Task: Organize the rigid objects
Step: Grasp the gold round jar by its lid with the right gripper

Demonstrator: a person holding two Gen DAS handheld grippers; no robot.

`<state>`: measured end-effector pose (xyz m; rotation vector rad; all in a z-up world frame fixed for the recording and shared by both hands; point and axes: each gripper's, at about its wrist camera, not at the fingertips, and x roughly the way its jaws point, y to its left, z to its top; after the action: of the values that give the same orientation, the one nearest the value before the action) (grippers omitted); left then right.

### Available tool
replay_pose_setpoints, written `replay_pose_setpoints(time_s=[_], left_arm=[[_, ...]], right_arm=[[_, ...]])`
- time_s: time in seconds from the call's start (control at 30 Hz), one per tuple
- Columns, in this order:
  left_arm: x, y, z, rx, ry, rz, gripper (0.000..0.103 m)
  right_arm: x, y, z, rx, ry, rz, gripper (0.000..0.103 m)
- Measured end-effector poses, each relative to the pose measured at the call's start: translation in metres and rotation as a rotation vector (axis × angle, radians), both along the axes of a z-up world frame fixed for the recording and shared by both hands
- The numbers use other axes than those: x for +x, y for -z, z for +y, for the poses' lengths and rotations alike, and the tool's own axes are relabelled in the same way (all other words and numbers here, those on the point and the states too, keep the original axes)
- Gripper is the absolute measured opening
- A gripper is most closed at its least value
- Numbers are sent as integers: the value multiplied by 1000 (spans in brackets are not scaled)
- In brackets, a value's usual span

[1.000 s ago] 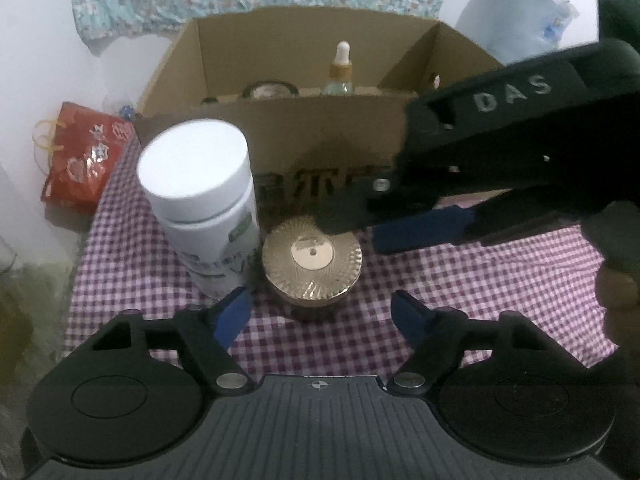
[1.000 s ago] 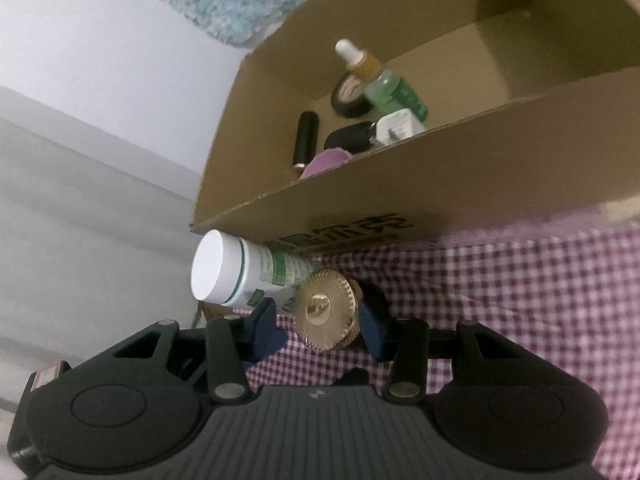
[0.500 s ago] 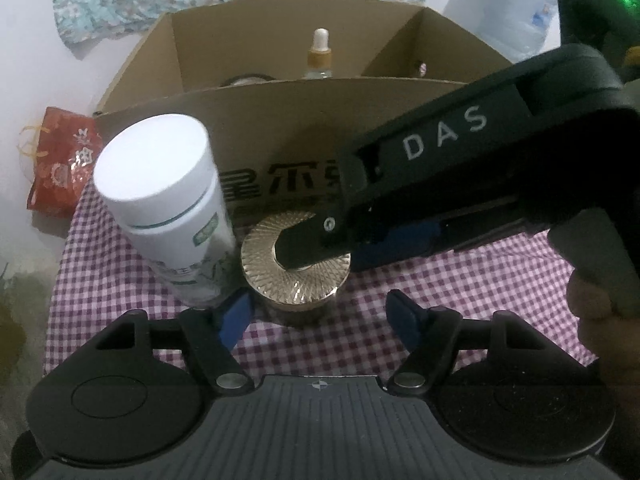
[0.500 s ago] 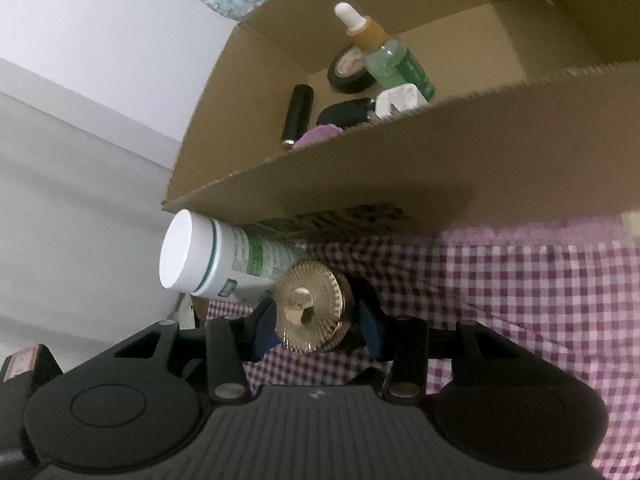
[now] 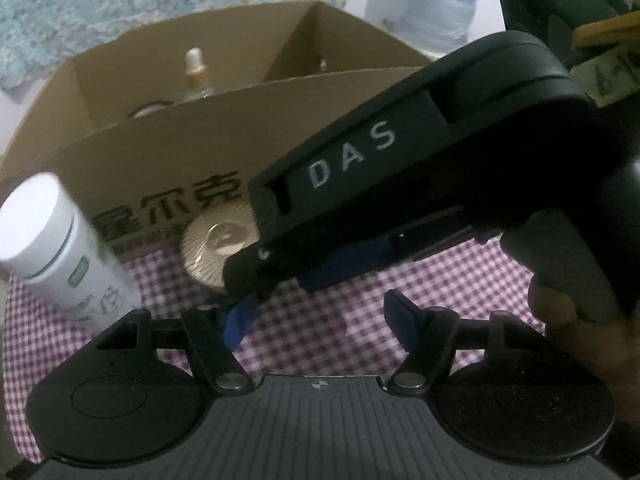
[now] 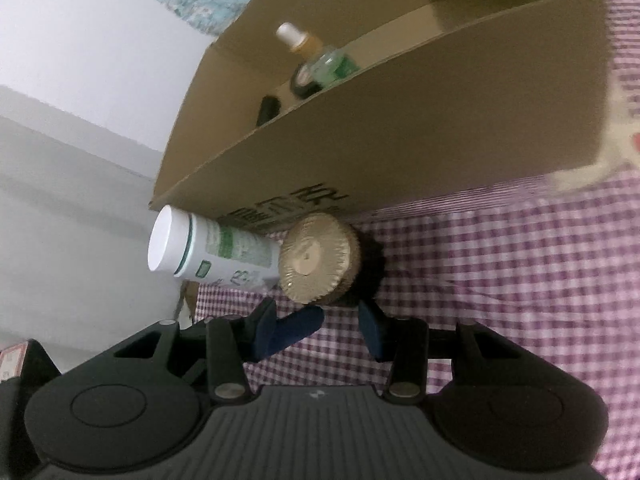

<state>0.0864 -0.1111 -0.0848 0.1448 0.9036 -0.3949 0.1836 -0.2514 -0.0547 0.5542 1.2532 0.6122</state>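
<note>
A jar with a ribbed gold lid [image 6: 316,264] stands on the checked cloth against the cardboard box [image 6: 400,140]. A white bottle with a green label [image 6: 216,252] stands right beside it. My right gripper [image 6: 316,330] is partly open, and the jar sits just beyond its tips, untouched by the pads. In the left wrist view the right gripper's black housing [image 5: 380,152] crosses in front and hides part of the jar [image 5: 212,248]. My left gripper [image 5: 320,320] is closing with only cloth between its jaws. The bottle [image 5: 52,240] lies off to its left.
Inside the box are a dropper bottle [image 6: 320,60], a roll of tape [image 6: 304,80] and a black tube [image 6: 268,108]. A water jug [image 5: 424,8] and floral fabric [image 5: 80,20] stand behind. A hand [image 5: 568,320] grips the right tool. The cloth [image 6: 500,280] spreads rightwards.
In the right wrist view the jar was between the pads and now sits just beyond them. In the left wrist view bottle and jar slid left. The right gripper's housing covers more.
</note>
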Motion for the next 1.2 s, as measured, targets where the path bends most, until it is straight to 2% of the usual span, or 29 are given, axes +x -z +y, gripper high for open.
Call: replay_pose_setpoints(time_s=[0.13, 0.33, 0.43, 0.7, 0.9, 1.07, 1.2], left_arm=[[-1, -3, -1, -1, 4, -1, 70], [-2, -3, 12, 28, -44, -20, 72], [11, -1, 22, 34, -65, -24, 74], [37, 11, 23, 46, -99, -14, 75], [44, 13, 27, 17, -113, -22, 74], [45, 12, 23, 12, -96, -32, 73], [42, 12, 19, 0, -61, -29, 73]], right_arm=[[-3, -5, -20, -8, 41, -14, 48], [2, -10, -33, -13, 107, -32, 48], [5, -11, -40, -4, 122, -33, 48], [22, -1, -17, 9, 100, -28, 49], [34, 9, -2, 42, 100, -24, 49], [36, 12, 6, 18, 84, -30, 49], [30, 12, -5, 17, 87, -12, 49]])
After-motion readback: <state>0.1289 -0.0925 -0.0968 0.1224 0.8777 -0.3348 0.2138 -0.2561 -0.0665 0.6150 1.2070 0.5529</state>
